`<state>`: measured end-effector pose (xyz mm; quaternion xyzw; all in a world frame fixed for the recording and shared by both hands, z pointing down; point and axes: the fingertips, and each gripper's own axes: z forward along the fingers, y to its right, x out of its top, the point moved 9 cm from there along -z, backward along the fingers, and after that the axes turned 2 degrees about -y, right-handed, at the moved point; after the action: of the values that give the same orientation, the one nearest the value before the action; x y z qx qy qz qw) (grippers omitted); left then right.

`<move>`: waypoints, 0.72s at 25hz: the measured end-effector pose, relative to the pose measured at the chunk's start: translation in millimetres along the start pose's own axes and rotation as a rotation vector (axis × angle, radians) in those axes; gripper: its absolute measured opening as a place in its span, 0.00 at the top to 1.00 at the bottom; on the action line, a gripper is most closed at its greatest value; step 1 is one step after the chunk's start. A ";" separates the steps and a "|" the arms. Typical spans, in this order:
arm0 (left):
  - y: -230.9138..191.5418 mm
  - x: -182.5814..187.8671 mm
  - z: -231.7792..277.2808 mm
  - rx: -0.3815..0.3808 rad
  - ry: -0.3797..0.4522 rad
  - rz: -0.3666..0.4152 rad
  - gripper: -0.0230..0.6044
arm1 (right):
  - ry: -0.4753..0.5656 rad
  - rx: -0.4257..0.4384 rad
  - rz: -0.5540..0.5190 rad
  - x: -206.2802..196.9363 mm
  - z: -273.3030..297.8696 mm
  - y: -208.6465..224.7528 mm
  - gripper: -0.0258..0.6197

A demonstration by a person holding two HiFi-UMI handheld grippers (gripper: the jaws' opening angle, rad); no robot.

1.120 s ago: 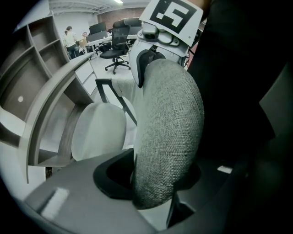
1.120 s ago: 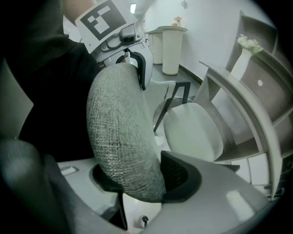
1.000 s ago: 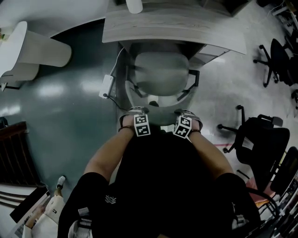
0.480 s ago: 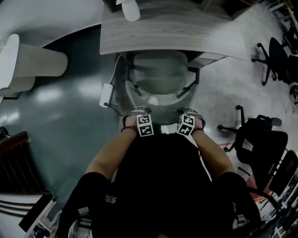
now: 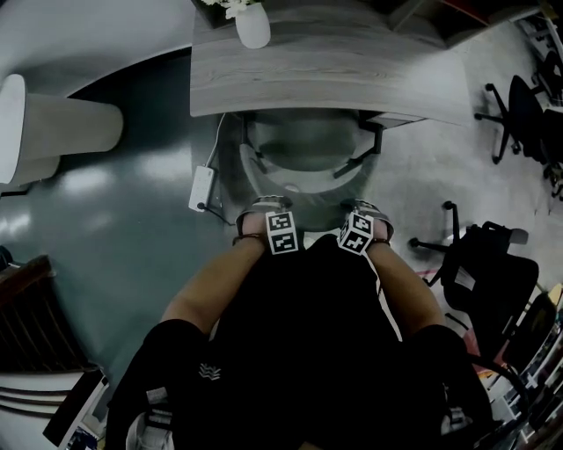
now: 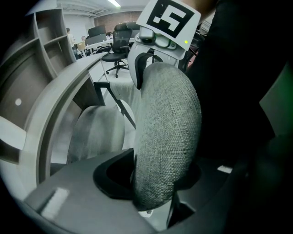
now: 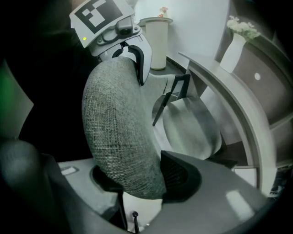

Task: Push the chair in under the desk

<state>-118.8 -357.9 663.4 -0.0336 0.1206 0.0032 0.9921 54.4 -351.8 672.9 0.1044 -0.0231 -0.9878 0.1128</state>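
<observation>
A grey fabric chair stands in front of me, its seat (image 5: 303,145) partly under the wood desk (image 5: 325,75). My left gripper (image 5: 264,209) and right gripper (image 5: 361,211) sit side by side on the top of the backrest (image 5: 310,195), pointing steeply down. In the left gripper view the backrest (image 6: 167,137) fills the gap of my left gripper (image 6: 151,183). The right gripper view shows the same backrest (image 7: 119,137) pinched in my right gripper (image 7: 146,180). Beyond it lie the seat (image 7: 192,128), a black armrest (image 7: 176,89) and the desk edge (image 7: 229,96).
A white vase (image 5: 252,26) stands on the desk. A white power strip (image 5: 201,189) with a cable lies on the floor left of the chair. A white round pedestal (image 5: 62,123) is at far left. Black office chairs (image 5: 484,272) crowd the right side.
The chair has rolled further under the desk, so more of its seat is hidden. Both grippers have moved forward with the backrest, still holding it.
</observation>
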 end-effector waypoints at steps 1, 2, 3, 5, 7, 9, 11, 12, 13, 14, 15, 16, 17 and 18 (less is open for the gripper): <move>-4.8 -0.8 -0.1 0.002 0.000 0.002 0.66 | -0.001 0.000 0.003 1.7 0.4 4.2 0.66; -9.8 -1.6 0.3 0.004 -0.001 0.004 0.66 | -0.002 -0.001 0.006 3.1 1.0 8.8 0.66; -15.3 -1.9 1.1 0.006 -0.001 0.004 0.66 | -0.002 -0.005 0.009 4.1 1.8 13.9 0.66; -26.4 -1.4 2.2 0.004 -0.003 0.006 0.66 | -0.001 -0.014 0.013 5.4 2.9 25.0 0.66; -34.7 -0.4 1.6 0.000 -0.004 0.006 0.66 | 0.003 -0.019 0.015 6.6 2.3 33.9 0.66; -41.3 0.7 0.1 -0.002 -0.008 0.004 0.66 | 0.009 -0.020 0.018 7.9 0.6 40.7 0.66; -49.0 2.4 -0.4 -0.002 -0.013 0.000 0.66 | 0.010 -0.020 0.022 7.7 0.0 48.6 0.66; -52.8 3.2 -0.1 0.000 -0.015 -0.002 0.66 | 0.007 -0.019 0.021 7.2 0.7 52.7 0.66; -56.4 3.8 0.4 0.001 -0.017 -0.003 0.66 | 0.005 -0.019 0.018 6.8 2.0 56.6 0.66; -59.5 4.4 1.1 0.002 -0.020 -0.004 0.66 | 0.005 -0.021 0.013 6.6 3.2 60.4 0.66; -62.4 4.9 1.8 0.002 -0.023 -0.005 0.66 | 0.008 -0.022 0.010 6.8 3.8 64.0 0.66; -65.3 5.4 2.5 0.002 -0.027 -0.007 0.66 | 0.014 -0.022 0.009 7.4 3.9 67.2 0.66; -68.4 5.8 3.1 0.003 -0.031 -0.010 0.66 | 0.019 -0.022 0.008 7.9 3.9 70.4 0.66; -71.5 6.2 3.5 0.004 -0.034 -0.016 0.66 | 0.020 -0.021 0.007 8.1 4.0 73.5 0.66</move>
<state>-111.0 -429.0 670.0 -0.0325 0.1036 -0.0042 0.9941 61.8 -425.1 680.3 0.1129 -0.0118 -0.9865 0.1177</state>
